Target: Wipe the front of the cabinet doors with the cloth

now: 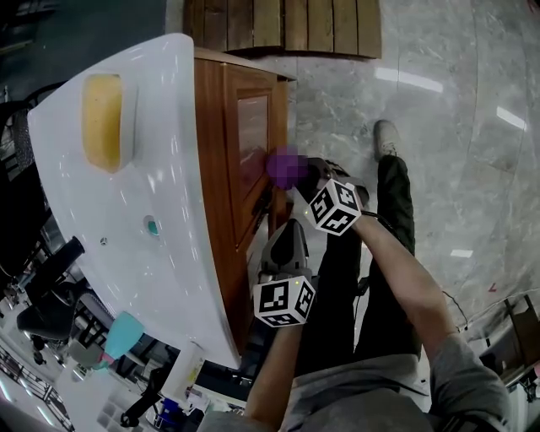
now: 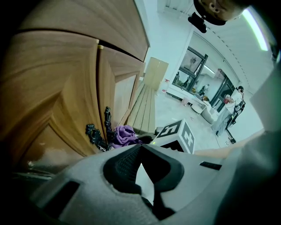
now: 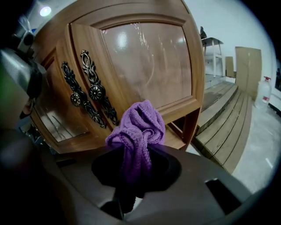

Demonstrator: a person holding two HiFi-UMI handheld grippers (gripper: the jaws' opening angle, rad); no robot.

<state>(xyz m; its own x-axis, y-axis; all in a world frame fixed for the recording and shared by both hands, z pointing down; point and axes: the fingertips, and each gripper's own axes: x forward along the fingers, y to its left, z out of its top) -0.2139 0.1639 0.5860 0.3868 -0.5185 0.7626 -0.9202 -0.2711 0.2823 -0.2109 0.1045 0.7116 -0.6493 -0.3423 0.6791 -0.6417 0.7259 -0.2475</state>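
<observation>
The purple cloth point(image 1: 287, 167) point(image 3: 138, 125) is bunched up and clamped in my right gripper point(image 1: 308, 173) point(image 3: 134, 162), which is shut on it. The cloth sits close in front of the wooden cabinet doors point(image 1: 253, 135) point(image 3: 145, 57), just right of the two dark ornate handles point(image 3: 94, 92); whether it touches the wood is not clear. My left gripper point(image 1: 283, 240) point(image 2: 140, 149) hangs lower by the near door, fingertips together and holding nothing. In its view the cloth point(image 2: 125, 134) shows beside the handles point(image 2: 95, 136).
A white sink counter point(image 1: 152, 169) tops the cabinet and carries a yellow sponge point(image 1: 101, 118). A teal bottle point(image 1: 126, 333) and a white bottle point(image 1: 186, 367) stand near its close end. A wooden pallet point(image 1: 283, 25) lies on the marble floor beyond. The person's legs point(image 1: 392, 211) stand close to the doors.
</observation>
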